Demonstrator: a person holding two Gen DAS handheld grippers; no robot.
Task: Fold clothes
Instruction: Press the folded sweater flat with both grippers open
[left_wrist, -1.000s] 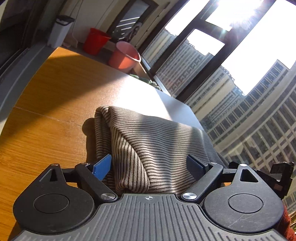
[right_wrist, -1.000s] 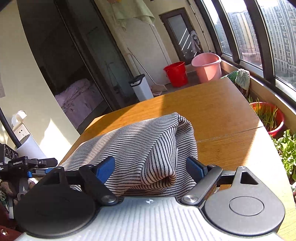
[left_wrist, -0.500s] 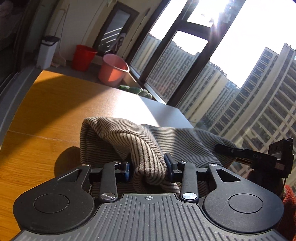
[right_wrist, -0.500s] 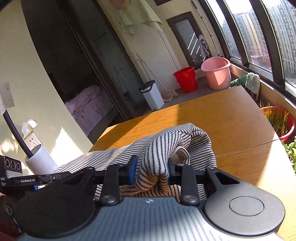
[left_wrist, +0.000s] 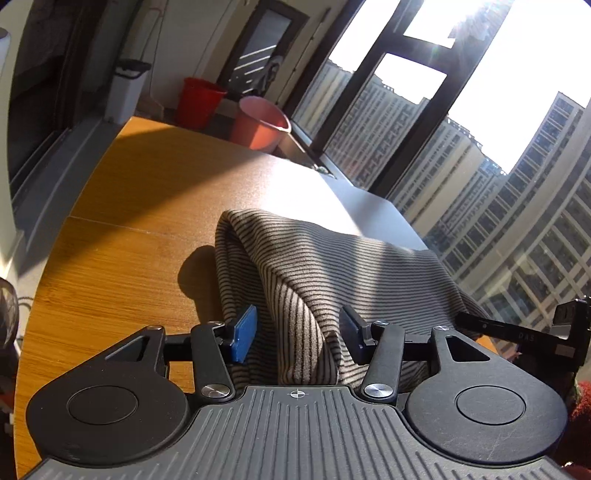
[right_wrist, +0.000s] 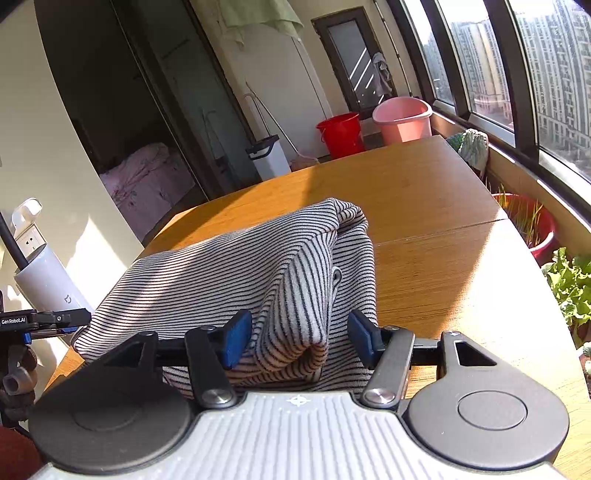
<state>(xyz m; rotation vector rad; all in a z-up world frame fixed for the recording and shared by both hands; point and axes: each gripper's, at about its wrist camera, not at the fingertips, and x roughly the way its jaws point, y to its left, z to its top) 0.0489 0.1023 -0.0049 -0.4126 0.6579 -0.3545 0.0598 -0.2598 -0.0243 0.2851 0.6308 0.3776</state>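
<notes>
A grey garment with thin black stripes (left_wrist: 332, 266) lies bunched on the wooden table (left_wrist: 122, 258). It also shows in the right wrist view (right_wrist: 258, 266). My left gripper (left_wrist: 299, 334) is open, its blue pads either side of a raised fold at one end of the garment, not pinching it. My right gripper (right_wrist: 297, 336) is open too, its pads astride a fold at the other end. Each gripper shows at the edge of the other's view: the right one (left_wrist: 535, 332) and the left one (right_wrist: 33, 321).
A red bucket (right_wrist: 340, 133) and a pink bucket (right_wrist: 402, 120) stand on the floor beyond the table's far end, by a white bin (right_wrist: 267, 158). Potted plants (right_wrist: 532, 221) line the window side. A white cylinder (right_wrist: 44, 280) stands at the table's left corner.
Both grippers were open, shut on folds of the garment and lifted them half a second ago, and have now opened again. The garment has dropped back onto the table.
</notes>
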